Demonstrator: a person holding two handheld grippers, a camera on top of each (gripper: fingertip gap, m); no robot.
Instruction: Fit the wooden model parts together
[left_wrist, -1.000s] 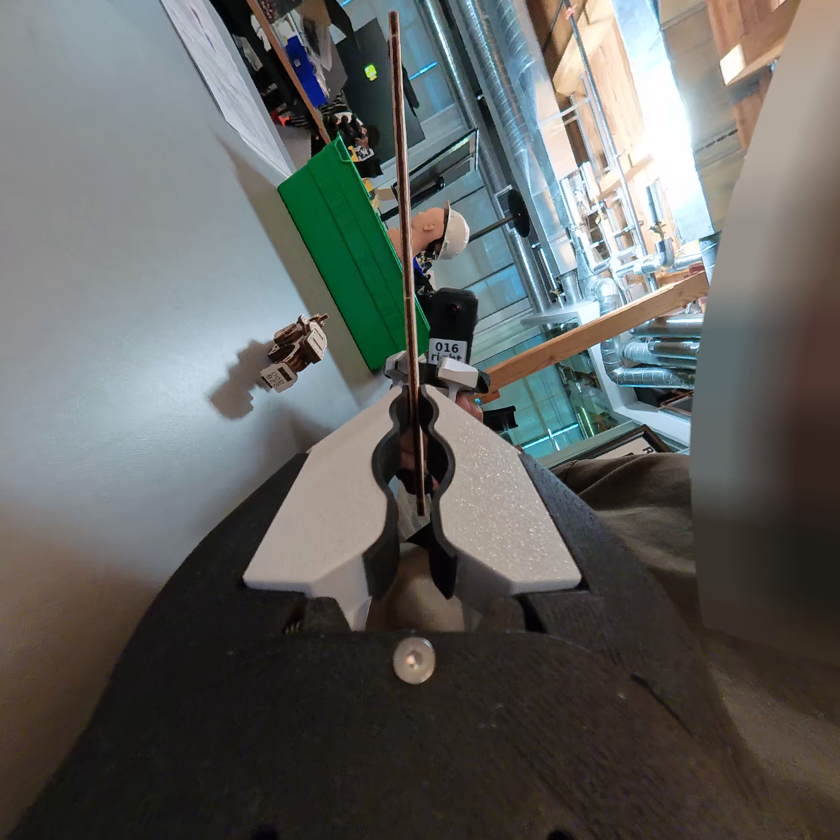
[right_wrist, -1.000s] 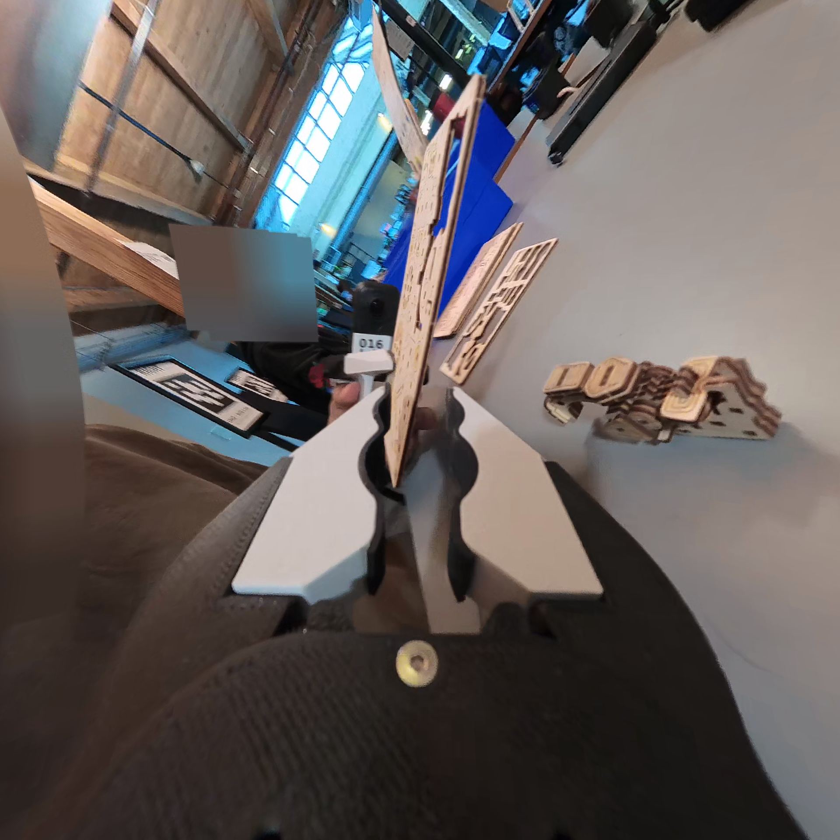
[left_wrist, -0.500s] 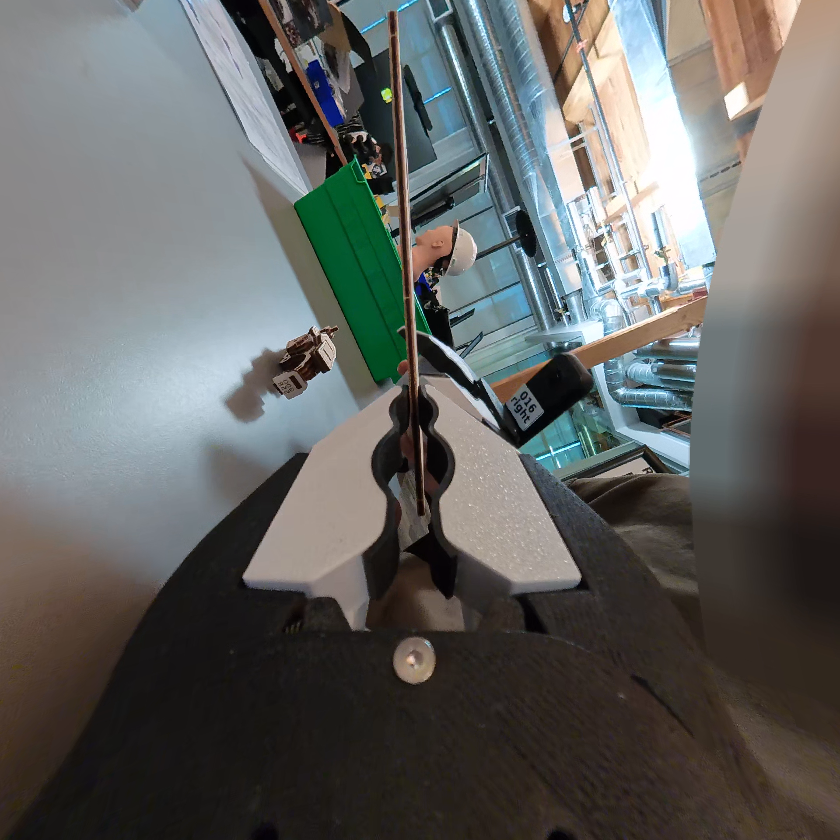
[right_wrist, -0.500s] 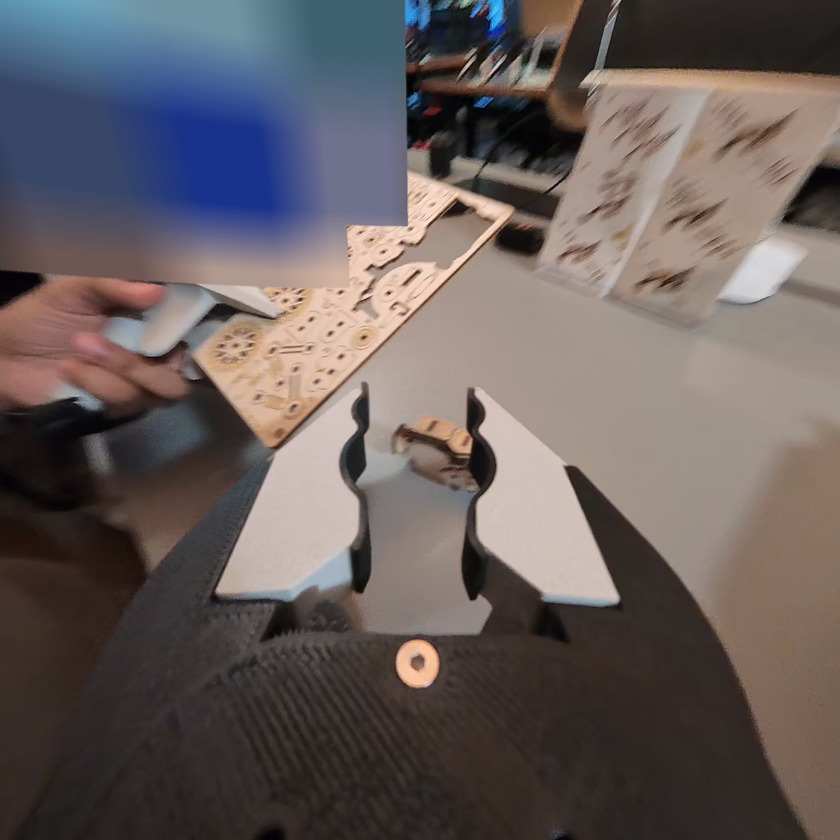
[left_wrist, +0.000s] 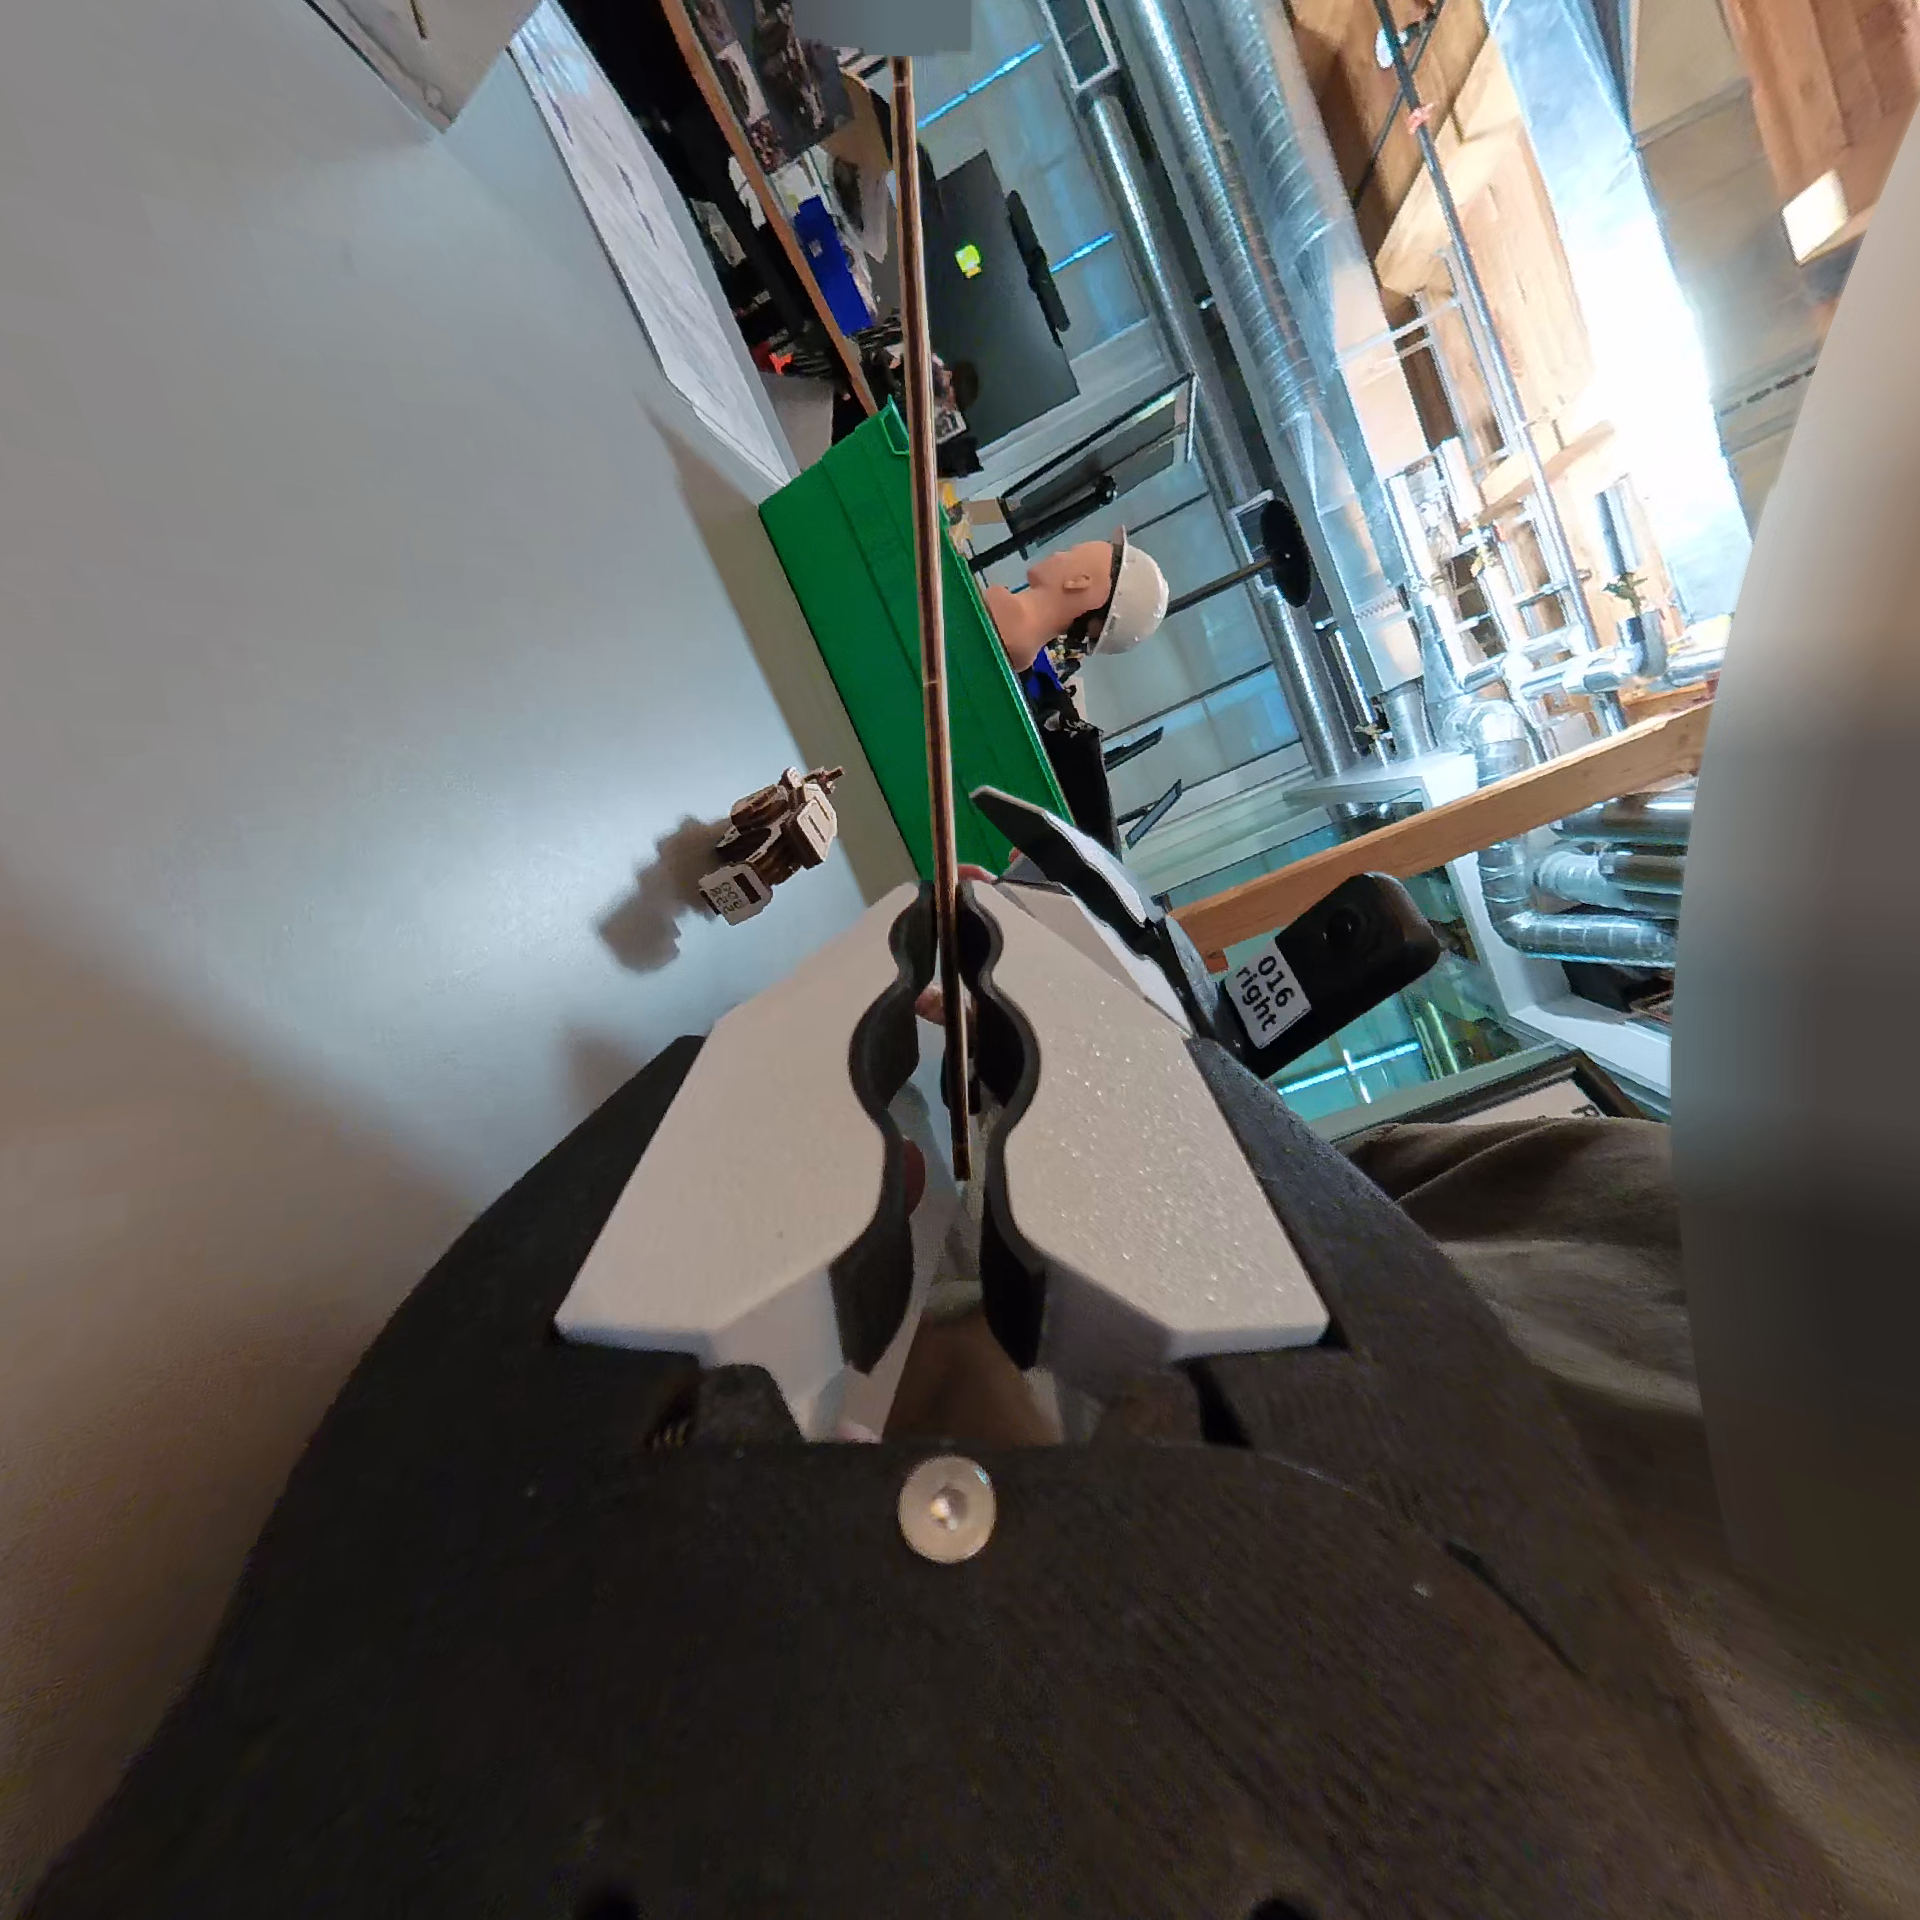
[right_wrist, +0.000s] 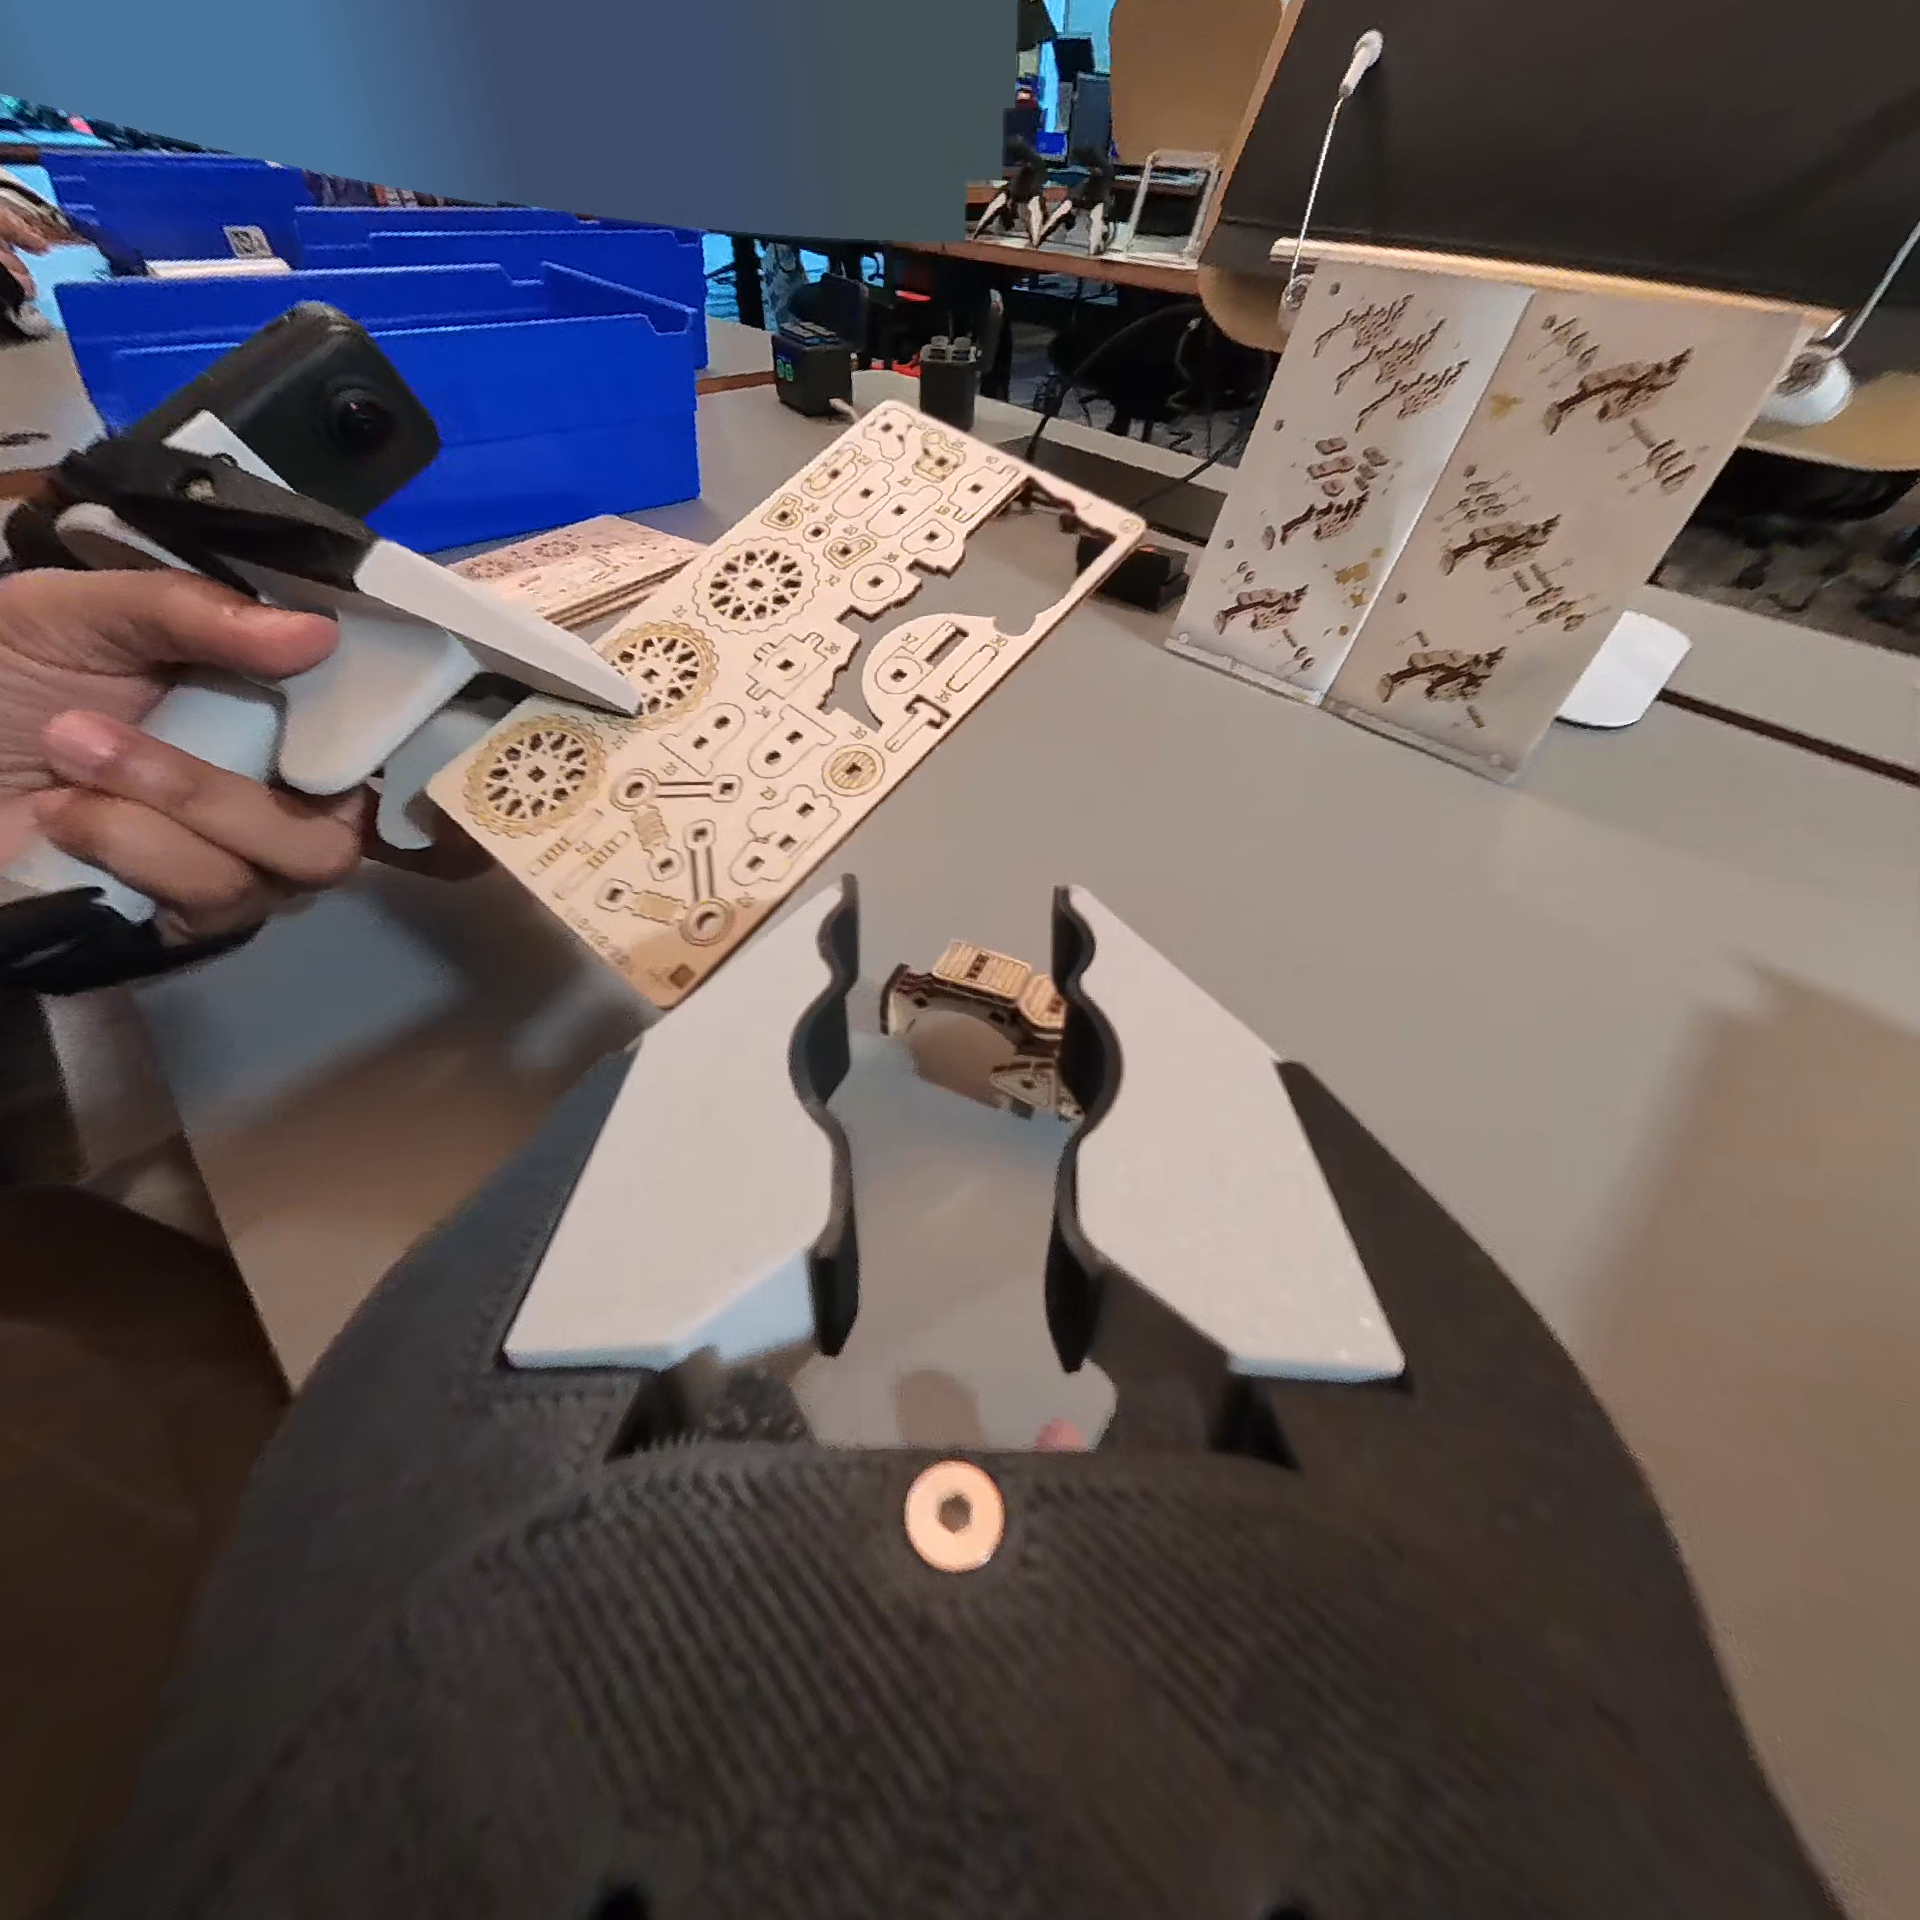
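Two tongs are in play: the left tongs (left_wrist: 940, 904) are clamped on a thin, flat, pale laser-cut plywood sheet of model parts (right_wrist: 790, 665), seen edge-on up the middle of the left wrist view and held at its lower left corner in the right wrist view, clear of the grey table (right_wrist: 1351, 935). The right tongs (right_wrist: 956, 914) are spread wide and hold nothing; between their white fingers (right_wrist: 1174, 1122), at the centre of the frame, a small, partly built brown wooden model (right_wrist: 982, 997) is framed, lying on the table and apparently untouched. The step in hand is judged to be a reach for this assembly while the sheet is kept aloft. Next, the right tongs would need to be lowered around the model and closed gently, since its layered parts look fragile. A white instruction sheet with diagrams (right_wrist: 1455, 499) stands at the upper right, and blue plastic bins (right_wrist: 468, 343) sit at the upper left.
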